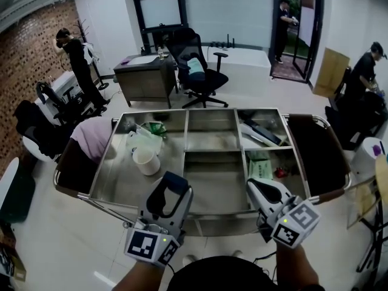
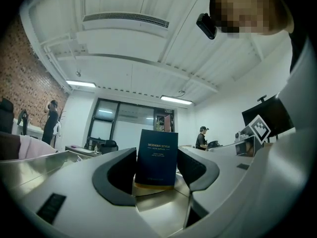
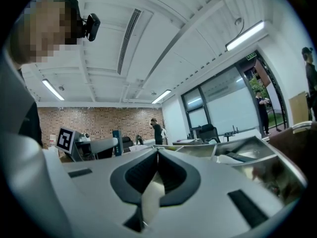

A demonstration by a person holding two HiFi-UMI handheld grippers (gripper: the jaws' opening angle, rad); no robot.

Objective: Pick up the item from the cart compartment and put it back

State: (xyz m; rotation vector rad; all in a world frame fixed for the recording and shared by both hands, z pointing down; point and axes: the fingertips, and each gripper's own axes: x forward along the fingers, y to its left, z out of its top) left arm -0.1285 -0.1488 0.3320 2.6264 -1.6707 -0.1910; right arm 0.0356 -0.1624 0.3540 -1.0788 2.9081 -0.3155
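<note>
A dark blue box [image 2: 157, 155] printed "MODERN STYLE" stands upright between the pads of my left gripper [image 2: 156, 166], which is shut on it. In the head view the left gripper [image 1: 174, 187] holds the blue box [image 1: 177, 182] above the near edge of the steel cart [image 1: 215, 139], over the front middle compartment. My right gripper [image 1: 254, 187] hovers over the cart's near right part. Its jaws [image 3: 157, 155] are shut with nothing between them.
The cart's left compartment holds a white cup [image 1: 145, 160] and a green-and-white bag [image 1: 149, 131]. The right compartments hold a green packet [image 1: 259, 164] and dark flat items [image 1: 262, 132]. An office chair [image 1: 200, 71], a desk [image 1: 144, 74] and several people stand beyond.
</note>
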